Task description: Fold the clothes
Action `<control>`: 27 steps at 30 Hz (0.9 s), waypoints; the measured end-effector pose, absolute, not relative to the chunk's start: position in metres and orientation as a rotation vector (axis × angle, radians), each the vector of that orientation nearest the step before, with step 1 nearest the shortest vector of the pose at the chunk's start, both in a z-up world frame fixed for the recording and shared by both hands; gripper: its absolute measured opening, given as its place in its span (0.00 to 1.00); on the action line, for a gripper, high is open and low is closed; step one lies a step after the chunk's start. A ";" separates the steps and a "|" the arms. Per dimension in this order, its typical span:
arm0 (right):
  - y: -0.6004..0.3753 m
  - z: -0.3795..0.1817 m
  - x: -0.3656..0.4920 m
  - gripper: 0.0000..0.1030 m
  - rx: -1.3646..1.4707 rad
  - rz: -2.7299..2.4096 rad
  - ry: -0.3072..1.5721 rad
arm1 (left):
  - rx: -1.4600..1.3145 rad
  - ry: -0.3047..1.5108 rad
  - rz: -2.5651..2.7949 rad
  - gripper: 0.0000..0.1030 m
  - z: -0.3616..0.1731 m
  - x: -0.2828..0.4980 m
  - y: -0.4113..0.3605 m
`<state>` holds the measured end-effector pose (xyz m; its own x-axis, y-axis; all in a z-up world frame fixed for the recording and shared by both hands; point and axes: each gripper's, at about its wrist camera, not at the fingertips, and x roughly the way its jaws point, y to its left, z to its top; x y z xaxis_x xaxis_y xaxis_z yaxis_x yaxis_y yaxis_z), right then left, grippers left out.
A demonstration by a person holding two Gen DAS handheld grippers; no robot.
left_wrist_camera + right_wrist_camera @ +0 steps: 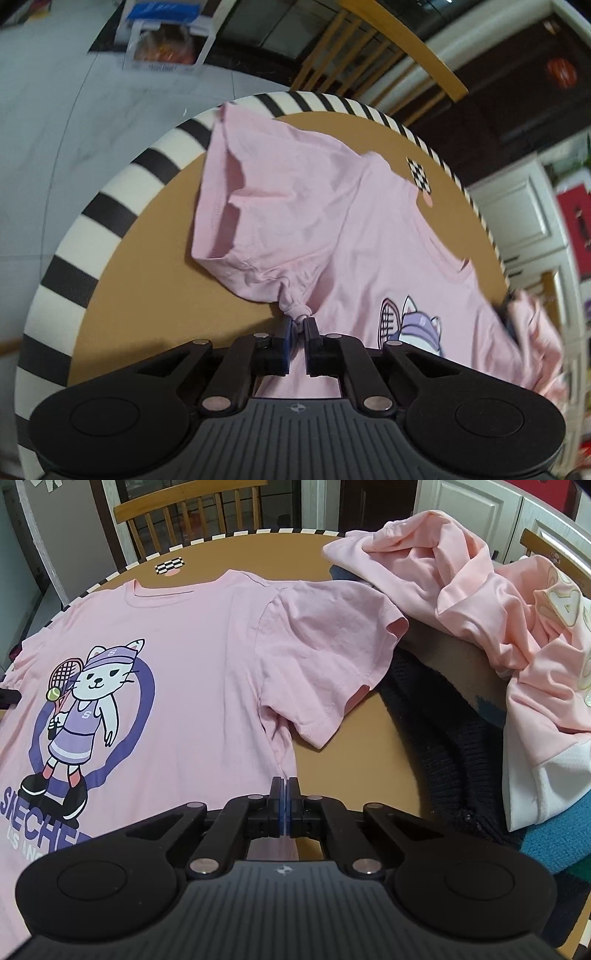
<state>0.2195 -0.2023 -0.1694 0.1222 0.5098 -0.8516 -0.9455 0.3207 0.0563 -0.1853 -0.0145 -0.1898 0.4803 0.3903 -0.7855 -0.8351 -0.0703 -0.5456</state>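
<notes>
A round brown table [351, 771] with a black-and-white striped rim carries everything here. Spread flat across it, print side up, lies a pink T-shirt [192, 635] bearing a cartoon cat with a tennis racket [85, 701]; its collar points to the far side. At the far right sits a heap of other clothes: a crumpled peach garment [480, 602] on top of a dark knit piece [436, 738].

The left gripper [300, 320] has its jaws drawn nearly together on a bunched knot of the shirt's fabric at the underarm of the near sleeve, which is lifted and creased in the left wrist view. The right gripper [284, 788] has its jaws pressed tight together on the shirt's side seam just below the other sleeve.

A small checkered marker [170, 566] lies on the table beyond the collar. Wooden chairs [192, 513] stand at the far side, with white cabinet doors [476, 502] to the right.
</notes>
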 end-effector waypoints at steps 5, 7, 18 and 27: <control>-0.202 -0.170 0.221 0.01 -0.591 1.161 0.927 | -1.354 0.329 1.049 0.36 -0.193 -0.197 -0.015; -0.202 -0.170 0.222 0.02 -0.590 1.161 0.931 | -1.338 0.328 1.053 0.34 -0.193 -0.198 -0.015; -0.206 -0.171 0.229 0.01 -0.583 1.103 0.905 | -1.074 0.482 1.209 0.05 -0.181 -0.179 -0.016; -0.213 -0.169 0.236 0.01 -0.560 1.056 0.857 | -0.744 0.666 1.267 0.04 -0.174 -0.150 -0.014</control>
